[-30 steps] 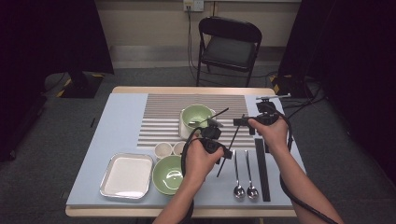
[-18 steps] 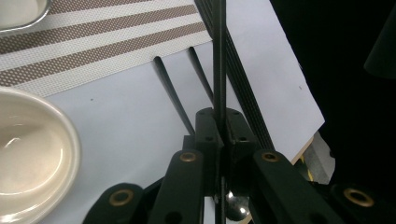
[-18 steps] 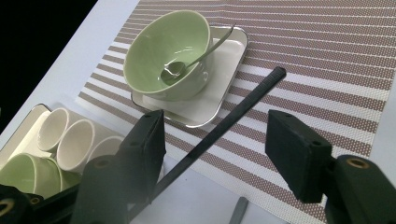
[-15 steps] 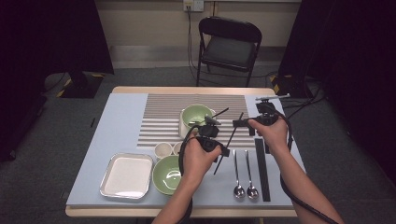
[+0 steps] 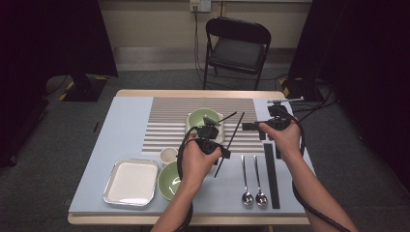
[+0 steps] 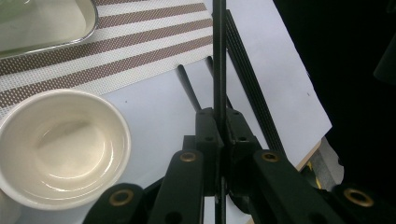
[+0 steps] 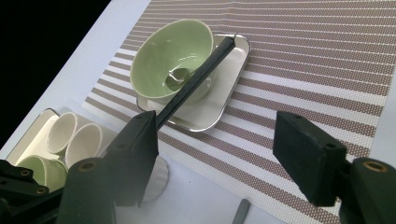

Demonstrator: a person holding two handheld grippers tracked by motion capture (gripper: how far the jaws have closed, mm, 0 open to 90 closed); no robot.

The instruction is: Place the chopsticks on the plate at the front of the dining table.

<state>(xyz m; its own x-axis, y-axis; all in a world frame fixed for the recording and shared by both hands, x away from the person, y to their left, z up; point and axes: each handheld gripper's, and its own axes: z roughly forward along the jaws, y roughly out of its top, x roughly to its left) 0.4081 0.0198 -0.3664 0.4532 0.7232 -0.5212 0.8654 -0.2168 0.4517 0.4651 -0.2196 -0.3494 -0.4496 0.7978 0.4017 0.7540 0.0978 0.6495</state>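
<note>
My left gripper (image 5: pixel 223 152) (image 6: pixel 219 122) hovers over the table's middle, shut on a thin black chopstick (image 5: pixel 232 140) (image 6: pixel 218 65) that sticks out of its jaws. In the high view the chopstick slants from near the spoons up toward the green bowl (image 5: pixel 203 118) (image 7: pixel 170 56). To its right, my right gripper (image 5: pixel 249 126) (image 7: pixel 219 130) points left. Its jaws have just been opening and stand wide apart. A black chopstick (image 7: pixel 196 77) runs past its left jaw toward the bowl, and the pads do not press on it.
The green bowl sits on a small metal tray (image 7: pixel 224 107) on the striped mat (image 5: pixel 169 121). White cups (image 5: pixel 168 155) (image 6: pixel 60 144), a second green bowl (image 5: pixel 169 181) and an empty metal tray (image 5: pixel 131 181) lie at the front left. Two spoons (image 5: pixel 246 180) and a black strip (image 5: pixel 270 176) lie at the front right.
The right gripper's jaws have spread wider. Both hands have stayed nearly where they were, and the left gripper still holds the chopstick.
</note>
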